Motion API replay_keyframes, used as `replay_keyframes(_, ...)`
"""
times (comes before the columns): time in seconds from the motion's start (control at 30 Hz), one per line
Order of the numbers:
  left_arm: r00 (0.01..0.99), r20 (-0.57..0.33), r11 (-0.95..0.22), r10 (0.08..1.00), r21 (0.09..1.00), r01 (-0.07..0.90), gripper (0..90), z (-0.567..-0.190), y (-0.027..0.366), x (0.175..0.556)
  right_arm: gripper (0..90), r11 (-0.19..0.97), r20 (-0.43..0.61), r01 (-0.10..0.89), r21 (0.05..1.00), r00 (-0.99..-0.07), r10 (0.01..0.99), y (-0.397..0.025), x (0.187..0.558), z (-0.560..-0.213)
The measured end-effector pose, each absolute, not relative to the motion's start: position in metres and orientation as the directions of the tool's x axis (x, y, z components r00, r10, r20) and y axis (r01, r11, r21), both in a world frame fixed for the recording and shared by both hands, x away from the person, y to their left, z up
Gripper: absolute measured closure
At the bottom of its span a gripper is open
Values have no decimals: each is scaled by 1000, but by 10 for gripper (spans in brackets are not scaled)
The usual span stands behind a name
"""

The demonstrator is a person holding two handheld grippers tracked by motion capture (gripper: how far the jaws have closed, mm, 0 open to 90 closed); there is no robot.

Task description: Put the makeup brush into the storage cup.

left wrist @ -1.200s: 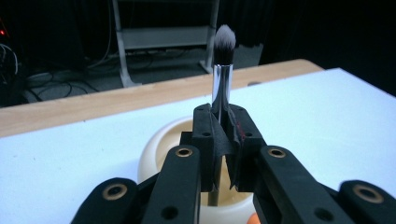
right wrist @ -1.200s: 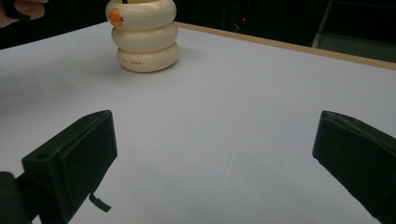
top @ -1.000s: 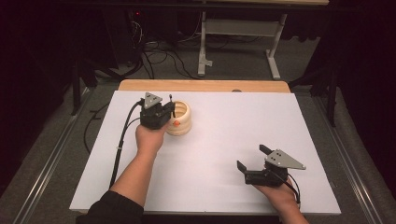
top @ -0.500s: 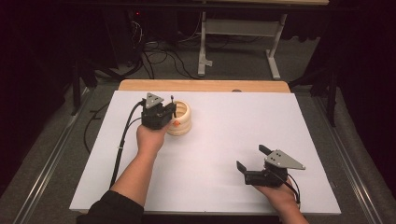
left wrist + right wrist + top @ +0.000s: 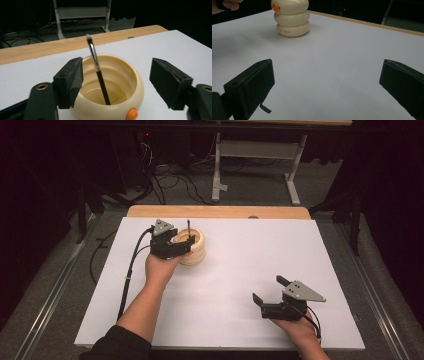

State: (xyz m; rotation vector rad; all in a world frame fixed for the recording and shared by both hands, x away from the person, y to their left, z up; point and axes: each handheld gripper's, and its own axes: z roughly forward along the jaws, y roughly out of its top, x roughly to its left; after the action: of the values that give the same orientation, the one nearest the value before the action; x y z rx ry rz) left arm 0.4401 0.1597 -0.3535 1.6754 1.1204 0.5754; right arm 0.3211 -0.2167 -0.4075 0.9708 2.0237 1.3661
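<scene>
A cream, ring-shaped pot [image 5: 194,249] with an orange knob stands on the white table at the back left. A thin black brush [image 5: 188,227] with a metal ferrule leans upright inside the pot [image 5: 112,82]; the brush [image 5: 98,71] points up and away. My left gripper [image 5: 181,245] is open at the pot's rim, and in the left gripper view the left gripper [image 5: 117,68] has one jaw on each side of the pot, not closed on it. My right gripper [image 5: 268,289] is open low over the front right of the table, with nothing between its jaws. From there the right gripper [image 5: 327,72] faces the pot [image 5: 292,17] from a distance.
The white board [image 5: 240,270] lies on a wooden table whose edge [image 5: 215,211] shows at the back. Beyond it stand a metal frame [image 5: 255,165] and floor cables [image 5: 170,180]. A hand [image 5: 227,4] shows at the upper left of the right gripper view.
</scene>
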Motion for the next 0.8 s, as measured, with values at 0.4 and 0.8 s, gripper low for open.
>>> replay_keyframes(0.4,482,-139,-79,865,911,405,152,-354,159,432,12,243,-24,276,930,-615,788,-217,322,-408)
replay_keyframes(0.8,489,-154,-69,859,910,409,82,-357,170,422,12,247,-27,280,928,-610,792,-217,322,-409)
